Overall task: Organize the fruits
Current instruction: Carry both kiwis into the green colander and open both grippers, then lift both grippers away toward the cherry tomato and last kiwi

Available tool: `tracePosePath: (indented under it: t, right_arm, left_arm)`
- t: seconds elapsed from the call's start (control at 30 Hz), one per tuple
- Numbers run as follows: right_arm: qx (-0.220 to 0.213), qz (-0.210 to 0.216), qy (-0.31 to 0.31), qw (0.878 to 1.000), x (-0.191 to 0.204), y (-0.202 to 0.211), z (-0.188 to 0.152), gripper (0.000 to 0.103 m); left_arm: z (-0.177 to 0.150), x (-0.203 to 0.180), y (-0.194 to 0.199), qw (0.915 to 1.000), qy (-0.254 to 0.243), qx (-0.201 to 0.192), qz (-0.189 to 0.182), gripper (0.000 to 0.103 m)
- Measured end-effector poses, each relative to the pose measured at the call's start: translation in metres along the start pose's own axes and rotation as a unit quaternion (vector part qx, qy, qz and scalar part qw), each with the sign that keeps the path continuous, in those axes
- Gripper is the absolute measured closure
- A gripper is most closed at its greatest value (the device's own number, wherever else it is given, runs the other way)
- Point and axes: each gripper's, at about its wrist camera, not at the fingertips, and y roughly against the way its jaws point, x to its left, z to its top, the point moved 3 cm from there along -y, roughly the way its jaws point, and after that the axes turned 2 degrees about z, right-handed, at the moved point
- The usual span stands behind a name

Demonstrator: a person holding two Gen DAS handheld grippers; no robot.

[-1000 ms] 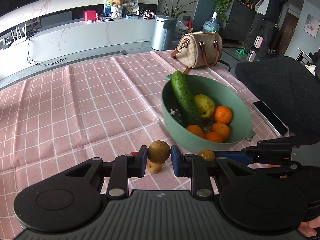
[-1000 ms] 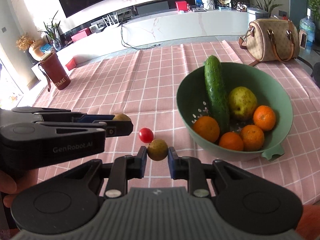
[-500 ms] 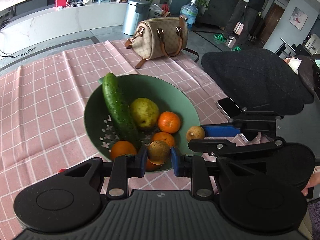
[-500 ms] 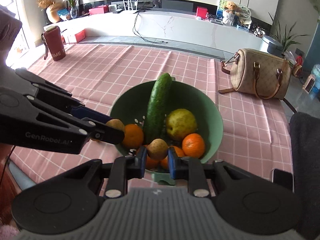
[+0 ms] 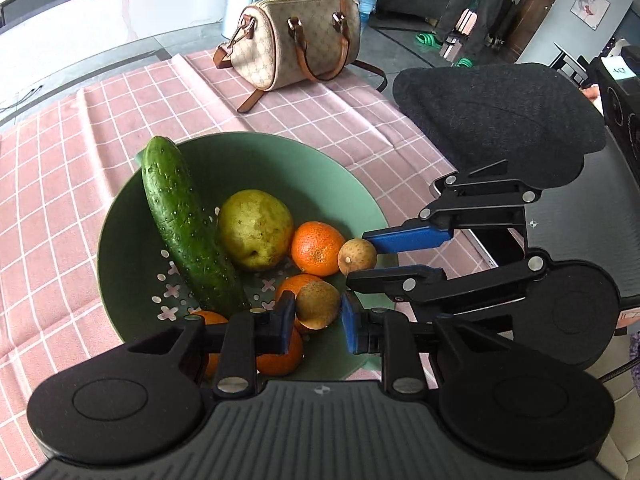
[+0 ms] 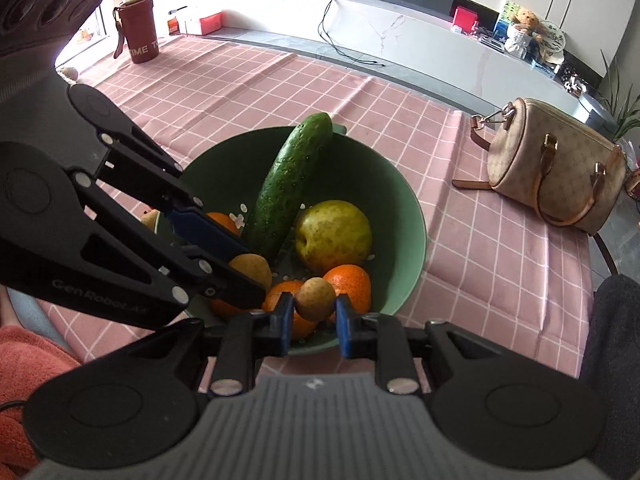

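Left wrist view: both grippers pinch small brown fruits (image 5: 318,305) – round, speckled, dull-skinned.

"GenRobot.AI" on the left hand-held gripper (image 6: 256,276); "TIME" on the red cup (image 6: 140,32).

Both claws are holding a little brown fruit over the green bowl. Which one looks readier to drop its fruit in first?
Probably the left gripper: its brown fruit hangs over the oranges inside the green bowl. The right gripper holds its brown fruit nearer the bowl's close rim. It's close, though.
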Motion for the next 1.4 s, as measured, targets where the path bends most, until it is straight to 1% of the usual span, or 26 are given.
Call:
tracePosePath:
  t: [0.23, 0.4, 0.57, 0.8, 0.87, 0.93, 1.0, 1.13, 1.2, 1.23, 1.3, 1.37, 1.4]
  right_arm:
    - [0.022, 0.005, 0.026, 0.999, -0.006, -0.018, -0.002, 0.085]
    - [0.024, 0.017, 0.036, 0.999, -0.007, -0.023, -0.002, 0.085]
    - [0.028, 0.025, 0.064, 0.997, -0.003, -0.031, 0.000, 0.085]
    - [0.039, 0.030, 0.082, 0.995, -0.002, -0.033, 0.004, 0.085]
    - [0.039, 0.027, 0.078, 0.996, -0.003, -0.031, 0.005, 0.084]
    - [0.037, 0.024, 0.069, 0.997, -0.004, -0.028, 0.007, 0.083]
    - [0.039, 0.022, 0.066, 0.997, -0.003, -0.025, 0.007, 0.074]
    - [0.034, 0.015, 0.057, 0.998, -0.001, -0.019, 0.009, 0.063]
    - [0.033, 0.017, 0.050, 0.998, 0.001, -0.015, 0.011, 0.057]
    - [0.035, 0.012, 0.049, 0.998, 0.002, -0.013, 0.013, 0.055]
    - [0.034, -0.005, 0.049, 0.998, 0.005, -0.007, 0.017, 0.045]
    - [0.025, -0.017, 0.043, 0.999, 0.009, 0.001, 0.022, 0.040]
    - [0.016, -0.019, 0.034, 0.999, 0.011, 0.007, 0.024, 0.037]
  left_arm:
    - [0.001, 0.003, -0.016, 0.9997, 0.011, 0.023, 0.003, 0.075]
    - [0.000, 0.011, -0.022, 0.9990, 0.028, 0.034, 0.004, 0.075]
    - [0.000, 0.016, -0.023, 0.9987, 0.038, 0.034, -0.003, 0.075]
    - [0.001, 0.019, -0.022, 0.9981, 0.051, 0.034, -0.007, 0.073]
    - [0.001, 0.019, -0.017, 0.9981, 0.054, 0.028, -0.002, 0.062]
    - [0.002, 0.019, -0.011, 0.9981, 0.058, 0.020, -0.005, 0.058]
    - [0.002, 0.019, -0.005, 0.9979, 0.062, 0.012, -0.011, 0.057]
    - [0.003, 0.019, 0.013, 0.9980, 0.060, -0.017, -0.010, 0.051]
    - [0.003, 0.019, 0.024, 0.9979, 0.059, -0.028, -0.006, 0.050]
    - [0.004, 0.020, 0.029, 0.9979, 0.056, -0.032, -0.002, 0.050]
    - [0.002, 0.021, 0.040, 0.9977, 0.050, -0.045, 0.009, 0.048]
    - [-0.001, 0.023, 0.054, 0.9968, 0.042, -0.062, 0.026, 0.045]
    - [-0.004, 0.025, 0.060, 0.9962, 0.040, -0.068, 0.036, 0.045]
